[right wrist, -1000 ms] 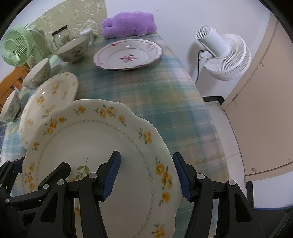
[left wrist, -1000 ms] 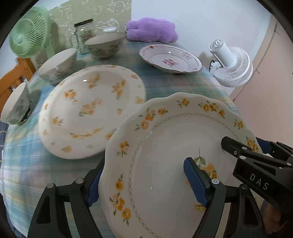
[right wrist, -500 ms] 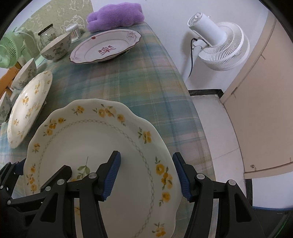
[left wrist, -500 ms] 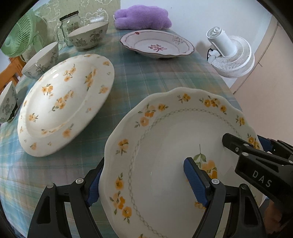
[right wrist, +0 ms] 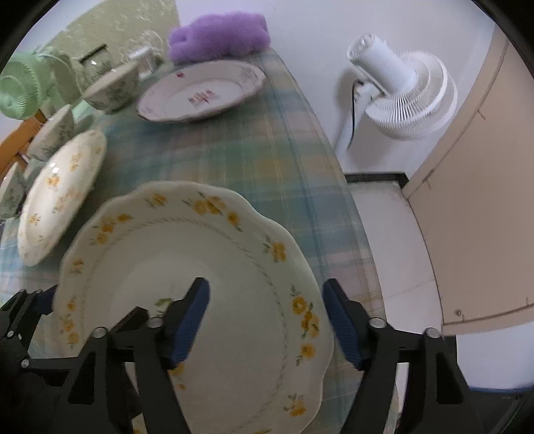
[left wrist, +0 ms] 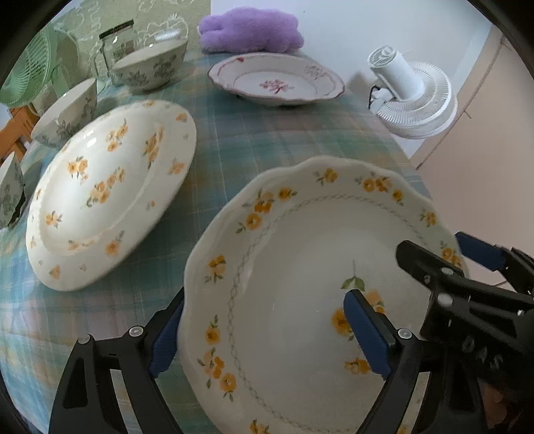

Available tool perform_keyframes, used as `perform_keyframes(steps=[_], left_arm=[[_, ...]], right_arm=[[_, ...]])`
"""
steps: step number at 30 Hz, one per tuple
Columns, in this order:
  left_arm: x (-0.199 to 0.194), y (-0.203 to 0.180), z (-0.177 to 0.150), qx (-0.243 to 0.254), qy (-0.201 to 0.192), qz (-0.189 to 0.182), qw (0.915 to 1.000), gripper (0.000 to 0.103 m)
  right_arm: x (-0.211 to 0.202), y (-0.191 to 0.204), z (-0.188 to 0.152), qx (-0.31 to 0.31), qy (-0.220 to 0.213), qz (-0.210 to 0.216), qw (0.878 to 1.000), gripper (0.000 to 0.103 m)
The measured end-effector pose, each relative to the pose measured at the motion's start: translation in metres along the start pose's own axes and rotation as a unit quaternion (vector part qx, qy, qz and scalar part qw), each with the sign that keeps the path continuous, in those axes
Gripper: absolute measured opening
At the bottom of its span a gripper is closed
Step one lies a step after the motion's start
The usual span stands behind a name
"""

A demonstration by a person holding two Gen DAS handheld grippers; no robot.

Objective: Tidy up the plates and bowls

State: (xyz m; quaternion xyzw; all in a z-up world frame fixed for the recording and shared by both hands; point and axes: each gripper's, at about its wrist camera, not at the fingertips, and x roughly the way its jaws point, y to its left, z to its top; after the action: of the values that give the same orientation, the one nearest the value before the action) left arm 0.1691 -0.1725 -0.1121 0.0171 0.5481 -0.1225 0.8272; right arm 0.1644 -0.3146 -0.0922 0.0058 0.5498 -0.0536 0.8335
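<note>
Left wrist view: the scalloped plate (left wrist: 300,267) sits near-right on the counter (left wrist: 250,133), both grippers straddling opposite rims, jaws just widening off it, seemingly to release it there.

Left gripper (left wrist: 263,330) and right gripper (right wrist: 267,320) grip nothing.

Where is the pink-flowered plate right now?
The pink-flowered plate sits at the table's far end in both views, just before the purple plush, right of the patterned bowl.
</note>
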Motion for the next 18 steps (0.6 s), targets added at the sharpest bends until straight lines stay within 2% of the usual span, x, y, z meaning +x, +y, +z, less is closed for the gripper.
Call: perform_keyframes(steps=[2,3,9,18], left_arm=[[-0.008,0.001,0.001,0.005,-0.01,-0.002,0.9999,0.094],[-0.013,0.002,0.001,0.008,-0.016,-0.005,0.9998,0.096],[-0.038,0.025,-0.002,0.01,-0.034,-0.011,0.9993,0.096],[-0.077,0.09,-0.005,0.001,-0.073,0.006,0.9973,0.096]], right_arm=[[-0.013,0.008,0.001,-0.01,-0.022,-0.002,1.0,0.089],[-0.016,0.011,0.001,-0.012,-0.027,-0.002,1.0,0.09],[-0.038,0.039,0.003,-0.015,-0.051,0.003,0.999,0.091],[-0.066,0.108,0.009,-0.004,-0.083,0.0,0.997,0.091]])
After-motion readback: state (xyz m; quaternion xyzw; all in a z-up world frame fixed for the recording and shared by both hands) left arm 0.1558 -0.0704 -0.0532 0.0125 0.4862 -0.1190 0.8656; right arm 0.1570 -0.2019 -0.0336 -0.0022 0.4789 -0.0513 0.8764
